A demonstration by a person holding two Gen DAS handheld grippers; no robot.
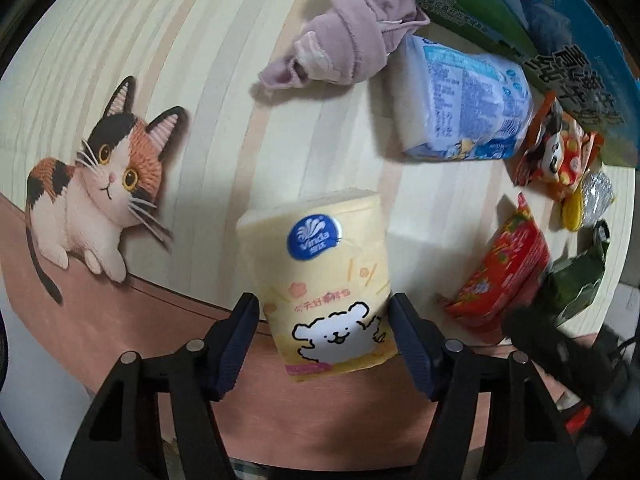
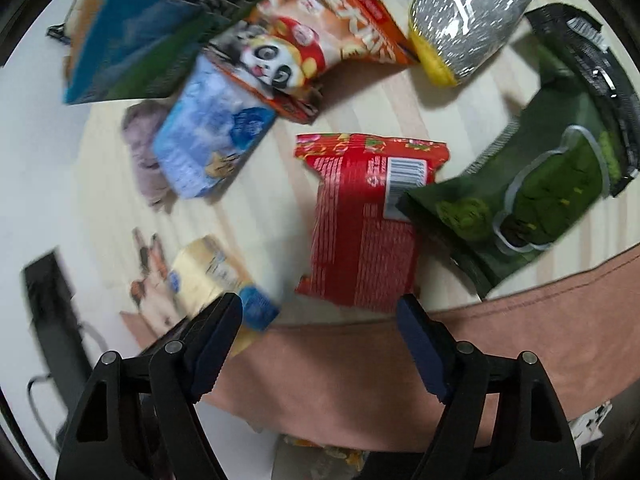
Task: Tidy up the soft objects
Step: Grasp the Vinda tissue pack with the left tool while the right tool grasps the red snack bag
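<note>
A yellow tissue pack with a white dog print lies on the striped mat near its brown band. My left gripper points down over it, its dark pads touching both sides of the pack's near end. The same yellow pack shows blurred at the lower left of the right wrist view. My right gripper hangs open over the brown band, nothing between its fingers. A red snack packet lies just beyond its fingertips. A crumpled purple cloth and a blue-white tissue pack lie farther back.
A panda snack bag, a silver-and-yellow packet and a green packet crowd the right side. A blue-green box stands at the back. A cat picture is printed on the mat's left part.
</note>
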